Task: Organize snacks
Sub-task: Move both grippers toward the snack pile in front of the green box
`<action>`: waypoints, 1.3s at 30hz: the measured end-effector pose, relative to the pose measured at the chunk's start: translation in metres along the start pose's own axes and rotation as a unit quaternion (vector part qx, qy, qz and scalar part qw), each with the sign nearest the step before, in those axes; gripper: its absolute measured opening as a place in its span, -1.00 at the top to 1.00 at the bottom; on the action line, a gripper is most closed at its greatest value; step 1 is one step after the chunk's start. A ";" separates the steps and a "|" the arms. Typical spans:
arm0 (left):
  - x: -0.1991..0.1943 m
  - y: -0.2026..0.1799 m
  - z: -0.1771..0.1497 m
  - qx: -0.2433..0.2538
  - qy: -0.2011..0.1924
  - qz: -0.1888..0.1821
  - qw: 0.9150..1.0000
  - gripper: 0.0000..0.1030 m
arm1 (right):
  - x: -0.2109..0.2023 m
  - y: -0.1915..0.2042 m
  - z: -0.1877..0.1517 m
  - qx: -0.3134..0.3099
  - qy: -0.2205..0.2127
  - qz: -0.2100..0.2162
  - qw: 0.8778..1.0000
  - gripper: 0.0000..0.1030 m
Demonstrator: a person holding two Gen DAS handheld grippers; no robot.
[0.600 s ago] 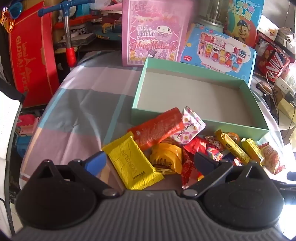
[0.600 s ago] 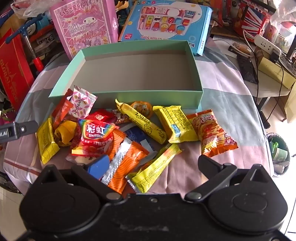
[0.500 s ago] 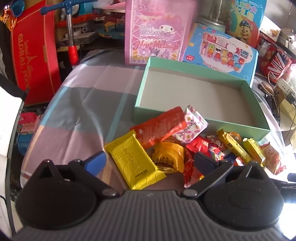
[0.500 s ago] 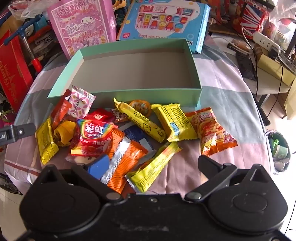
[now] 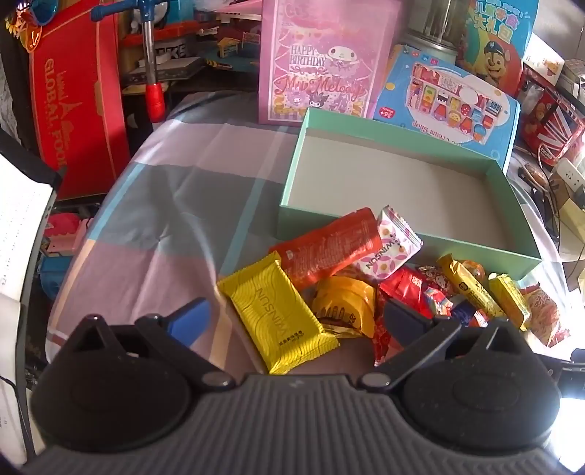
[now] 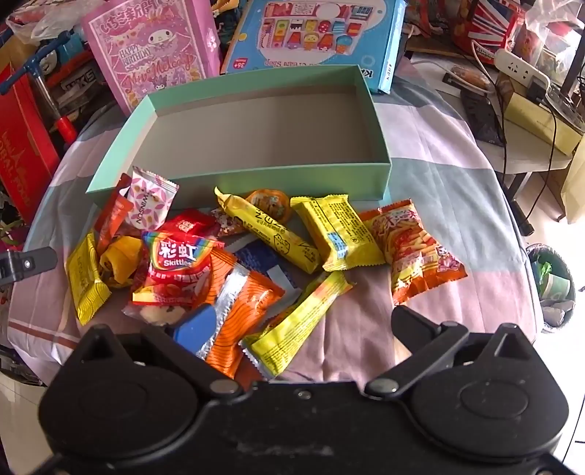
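Observation:
A heap of wrapped snacks lies on the checked cloth in front of an empty mint-green box (image 5: 475, 250) (image 6: 292, 182). My left gripper (image 5: 296, 318) is open and hovers over the heap's left end. A yellow Winsun packet (image 5: 278, 310) lies between its fingers, untouched, and a red packet (image 5: 329, 248) lies beyond it. My right gripper (image 6: 303, 323) is open above the heap's near side, over an orange packet (image 6: 245, 303) and a yellow-green bar (image 6: 299, 321). A Skittles bag (image 6: 175, 263) and an orange chips bag (image 6: 413, 248) lie further out.
A pink birthday bag (image 5: 321, 62) and a blue toy box (image 6: 314, 33) stand right behind the green box. A red carton (image 5: 76, 109) is off the table's left. A power strip (image 6: 519, 69) with cables and a waste bin (image 6: 552, 285) are to the right.
Both views have drifted only slightly. The snacks and the box lie as before, and both grippers have stayed open.

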State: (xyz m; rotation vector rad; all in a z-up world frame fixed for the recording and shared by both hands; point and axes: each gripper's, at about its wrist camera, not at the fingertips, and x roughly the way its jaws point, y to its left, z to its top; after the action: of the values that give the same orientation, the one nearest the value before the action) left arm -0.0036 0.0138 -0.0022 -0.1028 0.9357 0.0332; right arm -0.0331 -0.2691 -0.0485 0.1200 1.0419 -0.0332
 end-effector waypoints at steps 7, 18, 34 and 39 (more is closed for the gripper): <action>-0.001 -0.003 0.000 0.003 -0.002 0.001 1.000 -1.00 | -0.002 0.001 0.000 0.001 -0.003 0.002 1.000 -1.00; -0.002 -0.004 -0.003 0.004 0.000 0.000 1.000 -1.00 | -0.007 0.002 0.000 0.004 -0.004 0.009 1.000 -1.00; 0.012 0.000 -0.007 -0.005 0.019 0.003 1.000 -1.00 | 0.002 0.002 -0.006 0.010 0.017 0.065 0.998 -1.00; 0.025 0.006 -0.012 -0.012 0.034 0.009 0.999 -1.00 | 0.009 0.005 -0.011 0.013 0.016 0.103 0.995 -0.82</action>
State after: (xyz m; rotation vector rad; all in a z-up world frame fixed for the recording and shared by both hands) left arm 0.0011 0.0181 -0.0301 -0.1185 1.0033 0.0575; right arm -0.0381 -0.2629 -0.0615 0.2509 1.0577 0.1421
